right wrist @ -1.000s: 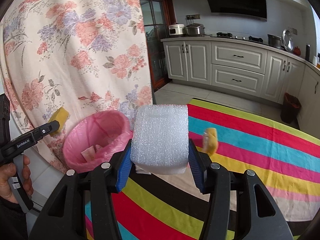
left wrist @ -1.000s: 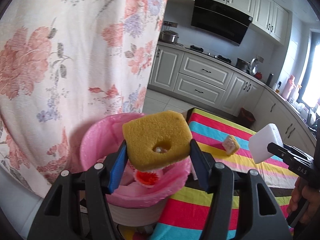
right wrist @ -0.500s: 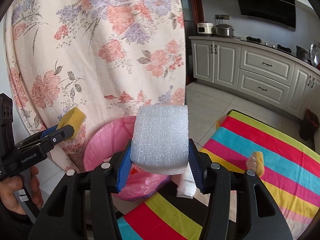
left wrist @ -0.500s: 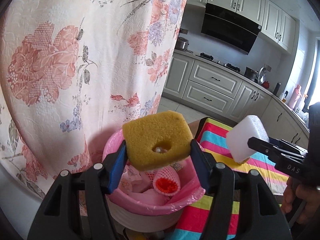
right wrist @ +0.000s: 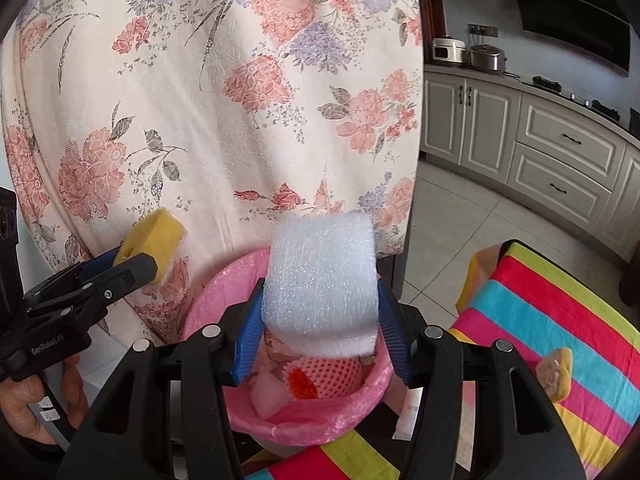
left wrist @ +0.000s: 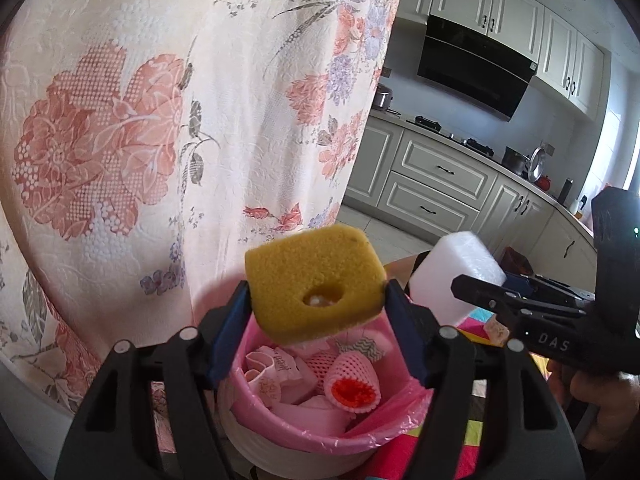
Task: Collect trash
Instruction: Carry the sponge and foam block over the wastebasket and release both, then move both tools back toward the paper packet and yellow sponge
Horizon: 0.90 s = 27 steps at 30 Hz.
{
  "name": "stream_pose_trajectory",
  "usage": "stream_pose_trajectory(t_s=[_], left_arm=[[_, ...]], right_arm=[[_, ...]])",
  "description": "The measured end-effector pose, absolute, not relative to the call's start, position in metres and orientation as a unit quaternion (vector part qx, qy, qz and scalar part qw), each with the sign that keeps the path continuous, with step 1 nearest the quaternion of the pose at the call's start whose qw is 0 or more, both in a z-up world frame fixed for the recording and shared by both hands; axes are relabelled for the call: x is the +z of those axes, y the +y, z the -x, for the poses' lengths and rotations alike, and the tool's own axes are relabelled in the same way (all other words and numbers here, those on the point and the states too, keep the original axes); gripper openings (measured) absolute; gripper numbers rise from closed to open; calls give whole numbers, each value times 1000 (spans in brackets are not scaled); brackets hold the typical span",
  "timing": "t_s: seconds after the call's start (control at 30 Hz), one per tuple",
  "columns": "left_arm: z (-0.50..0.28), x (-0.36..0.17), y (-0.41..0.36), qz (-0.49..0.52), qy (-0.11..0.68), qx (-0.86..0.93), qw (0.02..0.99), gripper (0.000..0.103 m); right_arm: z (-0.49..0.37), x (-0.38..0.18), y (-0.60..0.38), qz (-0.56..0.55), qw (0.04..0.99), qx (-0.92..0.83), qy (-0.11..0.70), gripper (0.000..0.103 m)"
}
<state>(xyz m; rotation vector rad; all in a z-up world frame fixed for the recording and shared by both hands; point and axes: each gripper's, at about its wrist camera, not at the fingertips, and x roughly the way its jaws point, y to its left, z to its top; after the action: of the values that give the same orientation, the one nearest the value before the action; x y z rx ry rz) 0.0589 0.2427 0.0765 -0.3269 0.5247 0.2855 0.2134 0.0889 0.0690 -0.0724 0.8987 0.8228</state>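
A yellow sponge point(left wrist: 312, 280) with a hole in it sits between the blue pads of my left gripper point(left wrist: 314, 300), right above the pink-lined bin point(left wrist: 304, 436). The jaws are opening and the pads have drawn off its sides. My right gripper point(right wrist: 320, 320) is also opening around a white foam block point(right wrist: 320, 276) over the same bin point(right wrist: 304, 424), the pads just clear of it. Each view shows the other gripper from the side: the left gripper point(right wrist: 140, 256) with its sponge point(right wrist: 154, 236), the right gripper point(left wrist: 472, 284) with its foam block point(left wrist: 456, 264). Pink fruit nets point(left wrist: 352, 384) lie in the bin.
A floral curtain point(left wrist: 140, 120) hangs close behind the bin. To the right lies a striped tablecloth point(right wrist: 560, 320) with a small yellow scrap point(right wrist: 556, 372) and a white paper point(right wrist: 408, 412) on it. Grey kitchen cabinets point(right wrist: 560, 148) stand beyond. A hand point(right wrist: 24, 408) holds the left gripper.
Both grippers moved from over the table toward the curtain and now hang over the bin. Both pairs of pads have spread slightly away from the sponge and the foam block.
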Motion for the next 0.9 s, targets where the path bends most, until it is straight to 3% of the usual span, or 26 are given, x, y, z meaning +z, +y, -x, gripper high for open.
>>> stream_pose_trajectory(t_s=[0.03,0.1,0.53,0.9], left_arm=[[-58,75,245,163,258,141,942,70],[-56,73,248,167,258,148,940,76],[-54,67,231,163,262,136,941,76],[-75,60,164,132,277,103,946,76]], right_arm=[[-214,68,92,40,818,390,422,68],[-215,66,97,53,818,392,417,76],[-235,55,29,30,843,328,425,76],[-235,42,-45,15,858,284,427,76]])
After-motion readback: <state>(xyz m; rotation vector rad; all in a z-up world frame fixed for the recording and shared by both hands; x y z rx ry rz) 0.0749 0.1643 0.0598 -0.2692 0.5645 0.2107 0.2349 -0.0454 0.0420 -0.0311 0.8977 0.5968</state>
